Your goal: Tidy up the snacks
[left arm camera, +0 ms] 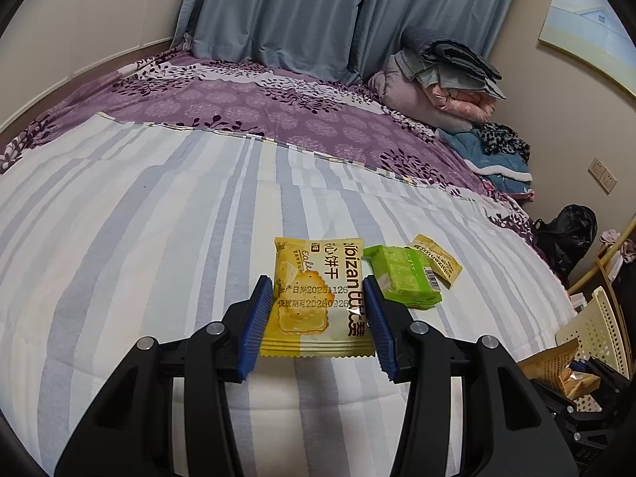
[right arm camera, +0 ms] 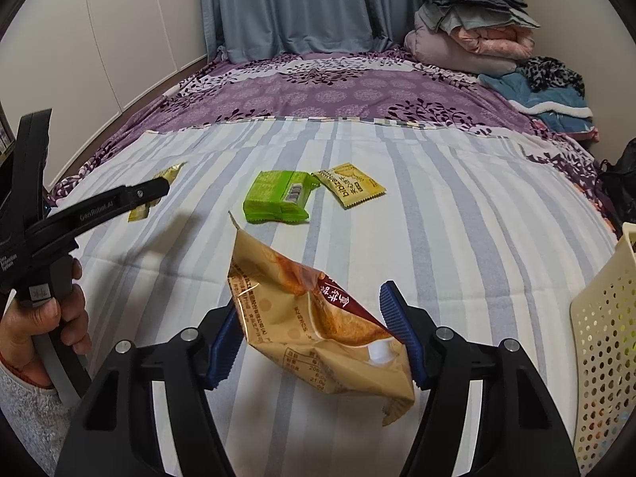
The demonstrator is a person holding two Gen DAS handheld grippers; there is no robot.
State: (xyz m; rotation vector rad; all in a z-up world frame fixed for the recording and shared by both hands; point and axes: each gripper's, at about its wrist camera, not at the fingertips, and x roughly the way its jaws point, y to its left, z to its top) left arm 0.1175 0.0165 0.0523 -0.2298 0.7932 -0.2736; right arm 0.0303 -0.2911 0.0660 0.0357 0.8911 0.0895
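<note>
A bed covered by a striped sheet was seen in both views, with a purple floral cover, folded bedding and blue curtains toward twelve o'clock. Only the right wrist view took in white cupboard doors at ten o'clock, a perforated cream basket at three o'clock, and the person's left hand at nine o'clock gripping the handle of the left gripper. Only the left wrist view showed a framed picture at two o'clock and a black bag at three o'clock.

A tan snack bag was held by the right gripper, pinched between its fingers at a middling opening and lifted clear of the sheet. A yellow biscuit packet was clamped across its width by the left gripper, whose fingers stood narrow against both edges; whether it rested on the sheet could not be told. A green packet lay just beside it at two o'clock, touching a small yellow sachet farther out.
</note>
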